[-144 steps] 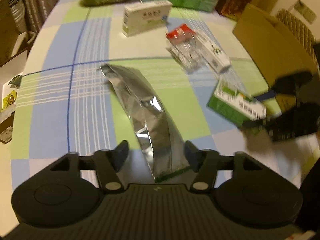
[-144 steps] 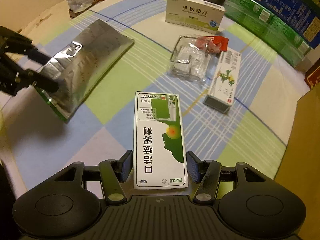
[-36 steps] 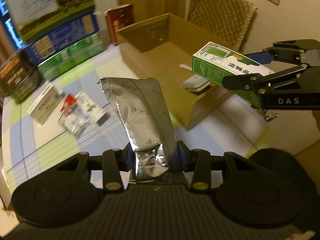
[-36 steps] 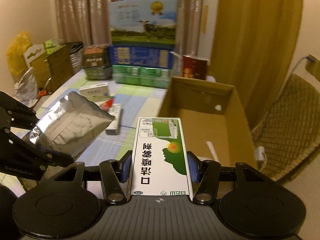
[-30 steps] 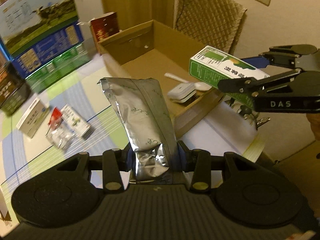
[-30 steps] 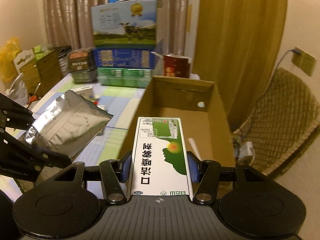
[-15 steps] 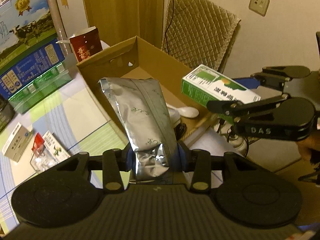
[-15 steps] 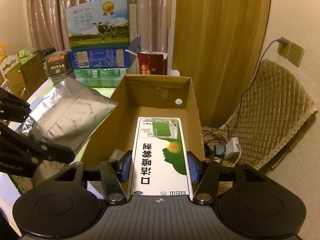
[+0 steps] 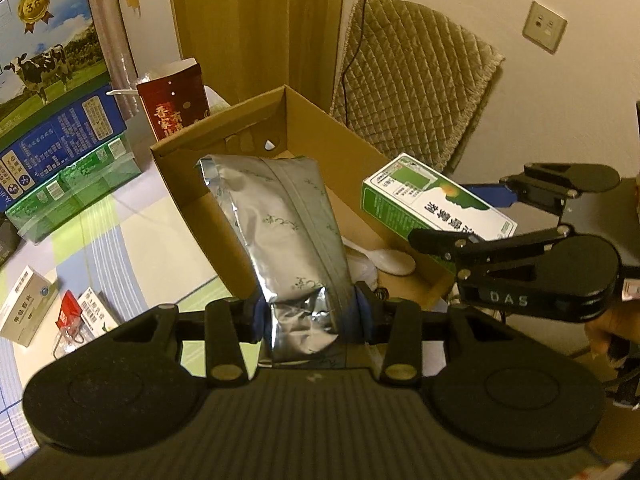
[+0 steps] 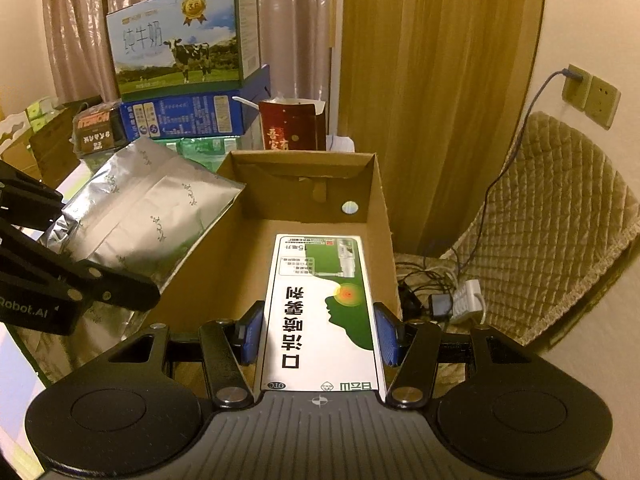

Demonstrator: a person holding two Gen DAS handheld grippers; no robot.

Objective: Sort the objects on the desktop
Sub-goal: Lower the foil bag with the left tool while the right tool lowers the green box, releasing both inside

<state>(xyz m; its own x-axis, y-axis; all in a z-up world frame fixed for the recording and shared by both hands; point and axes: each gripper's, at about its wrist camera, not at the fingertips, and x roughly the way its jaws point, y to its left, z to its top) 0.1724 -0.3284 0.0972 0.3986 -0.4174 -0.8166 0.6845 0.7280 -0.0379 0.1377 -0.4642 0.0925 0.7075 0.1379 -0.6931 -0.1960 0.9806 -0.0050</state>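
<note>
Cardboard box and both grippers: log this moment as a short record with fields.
left gripper: jaws shut on the silver foil pouch, held above the near wall of the box
right gripper: jaws shut on the green and white carton, held over the box
cardboard box: open at the top, a white spoon inside
left on the table: small cartons and a clear packet
</note>
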